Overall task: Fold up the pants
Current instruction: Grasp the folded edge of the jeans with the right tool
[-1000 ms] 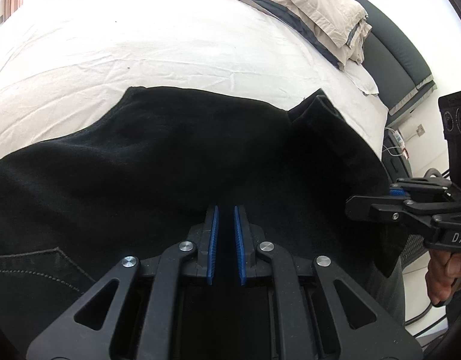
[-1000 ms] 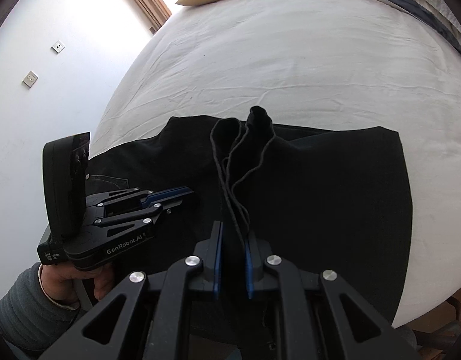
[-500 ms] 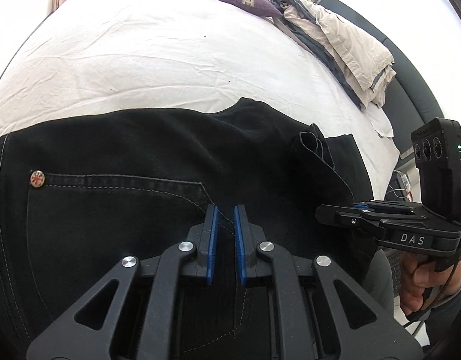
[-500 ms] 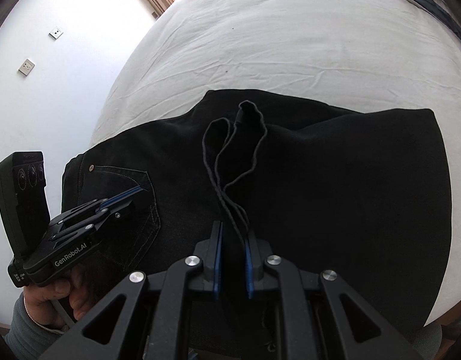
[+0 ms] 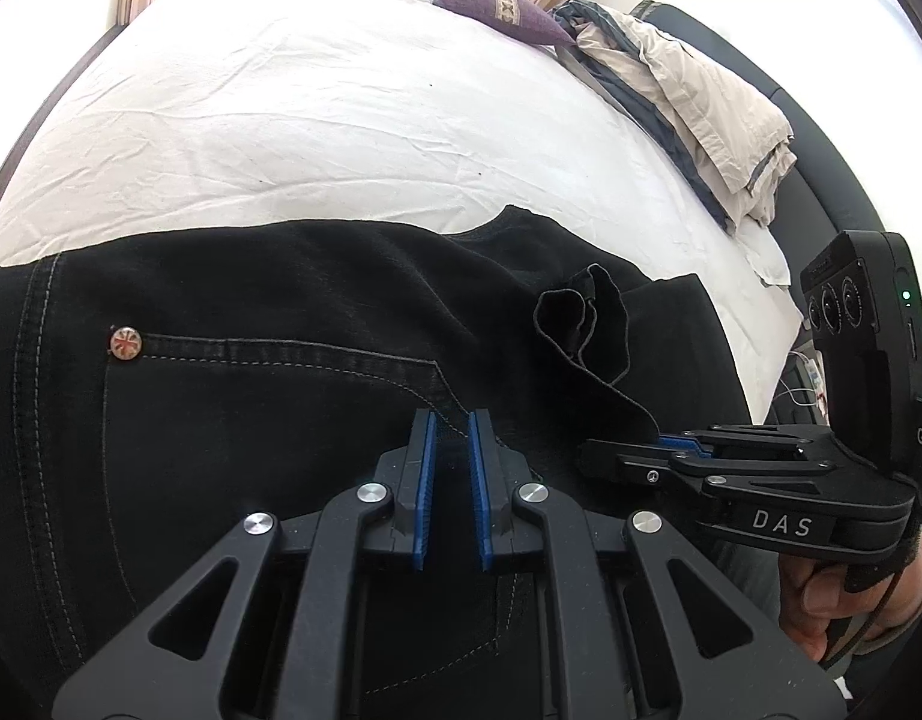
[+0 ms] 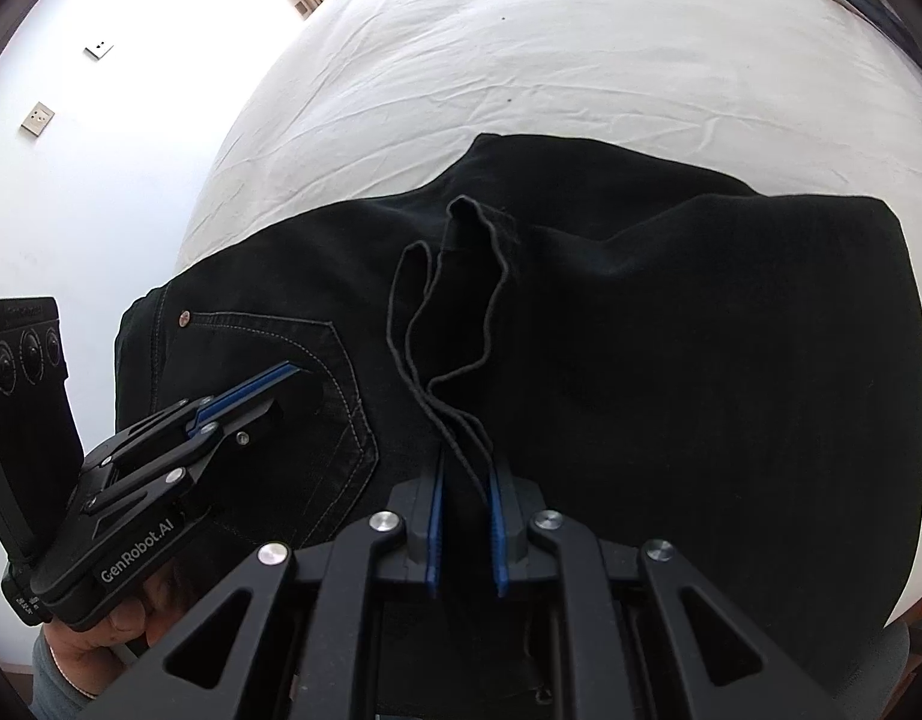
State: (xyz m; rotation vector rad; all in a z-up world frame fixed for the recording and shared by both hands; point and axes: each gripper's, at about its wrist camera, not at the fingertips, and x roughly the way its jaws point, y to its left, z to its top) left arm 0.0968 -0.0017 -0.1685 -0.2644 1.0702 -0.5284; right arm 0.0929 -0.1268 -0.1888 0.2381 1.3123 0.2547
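Black denim: pants [image 5: 233,420], one pair, spread across white bedsheet [image 5: 317,120]; fills lower half of both views.
Long axis: runs left–right in frame; waist/back-pocket end lower left, folded bulk lower right (right wrist view).
Hem ends: leg hems [image 6: 455,300] doubled back over seat, centre frame, looped edges standing up, trailing down into right tongs.
Right gripper [image 6: 464,483]: bottom centre; clenched on hem edges, cloth visibly pinched betw. blue pads.
Left gripper [image 5: 451,450]: bottom centre; jaws nearly closed, denim in the narrow gap, appears to be nipping cloth just below back pocket [image 5: 269,414].
Nearer hand: right tongs hold the hems; left sits beside them, toward waist side.
Judgement: next move prob. turns on carrying hems leftward in frame along long axis toward waistband; cloth limp, loops may slip.
Count: pants 1; grippers 2; rivet [image 5: 126,343] 1 seen; pillows 2, upper frame; crumpled duvet [image 5: 689,96] 1, upper right.
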